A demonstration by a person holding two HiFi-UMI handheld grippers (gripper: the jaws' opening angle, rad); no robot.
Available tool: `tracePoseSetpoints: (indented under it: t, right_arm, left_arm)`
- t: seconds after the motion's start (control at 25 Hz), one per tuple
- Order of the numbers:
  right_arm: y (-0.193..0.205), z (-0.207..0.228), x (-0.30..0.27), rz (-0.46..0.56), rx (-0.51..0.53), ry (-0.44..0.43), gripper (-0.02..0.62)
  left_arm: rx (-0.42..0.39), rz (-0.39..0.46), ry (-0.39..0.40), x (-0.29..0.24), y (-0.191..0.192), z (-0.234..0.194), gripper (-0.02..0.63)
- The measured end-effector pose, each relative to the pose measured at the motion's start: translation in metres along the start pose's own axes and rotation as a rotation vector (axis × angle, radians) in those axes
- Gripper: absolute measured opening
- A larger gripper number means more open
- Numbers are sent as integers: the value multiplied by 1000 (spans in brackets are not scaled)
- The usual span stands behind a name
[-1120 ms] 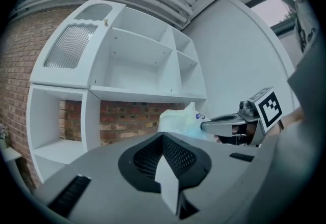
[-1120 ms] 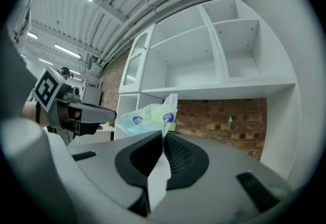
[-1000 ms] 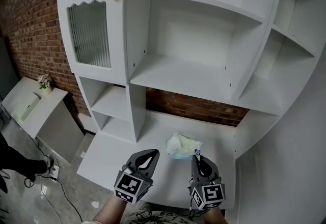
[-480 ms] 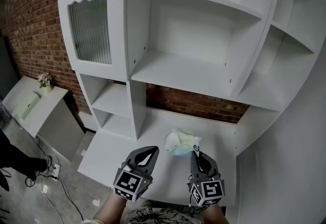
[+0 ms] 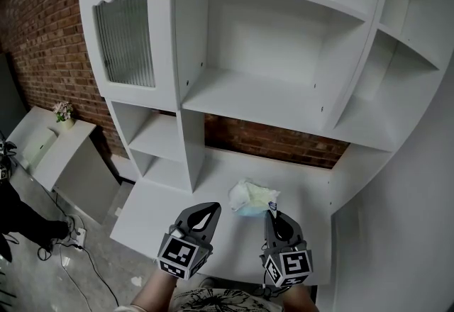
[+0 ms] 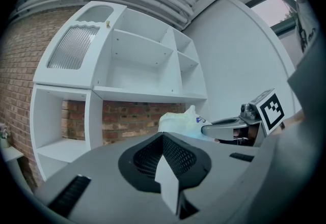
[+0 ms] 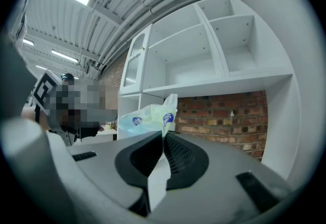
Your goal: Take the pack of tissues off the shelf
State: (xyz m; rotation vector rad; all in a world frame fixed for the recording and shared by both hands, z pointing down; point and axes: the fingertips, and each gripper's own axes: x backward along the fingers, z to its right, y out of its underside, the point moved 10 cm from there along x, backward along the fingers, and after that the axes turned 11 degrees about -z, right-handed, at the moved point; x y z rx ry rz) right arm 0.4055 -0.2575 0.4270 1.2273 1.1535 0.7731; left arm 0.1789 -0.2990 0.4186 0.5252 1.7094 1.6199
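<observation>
- Right gripper (image 5: 272, 213): jaws clamped together on a thin flap at the near right corner of the pack (image 5: 250, 198). In the right gripper view the flap stands straight up out of the jaw tips.
- Left gripper (image 5: 211, 208): jaws closed on nothing. It sits at lower centre of the head view, left of the pack and apart from it.
- Key relation: the pack lies just beyond the right jaw tips and reaches away to the upper left, toward the shelf unit (image 5: 255, 101). Only its edge is pinched, and the bulk sits outside the jaws.
- Long axis: looks roughly crosswise in the head view, but the wrapper is too crumpled to be sure.
- The right gripper is nearer and already has the grip. The left tip is near the pack's left end and could steady it if needed.
- Where the pack is: over the wide white ledge (image 5: 170, 211) below the open shelves, in front of the brick wall (image 5: 269, 147). All the shelves in view are bare. Cannot tell whether it rests on the ledge or hangs clear.
- Look: soft pale green-white plastic wrapper, slack and wrinkled, with small blue marks near the pinched end.
- Judgement: a corner hold on thin film may let the body sag or swing, so pull back gently toward the person.
</observation>
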Motion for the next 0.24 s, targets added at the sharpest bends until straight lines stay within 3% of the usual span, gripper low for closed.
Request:
tracePoseSetpoints:
  t: [0.24]
  right_arm:
    - [0,2,-3,13,-26,2,9]
  left_arm:
    - [-2,-4,-1,-4,-2,-4,14]
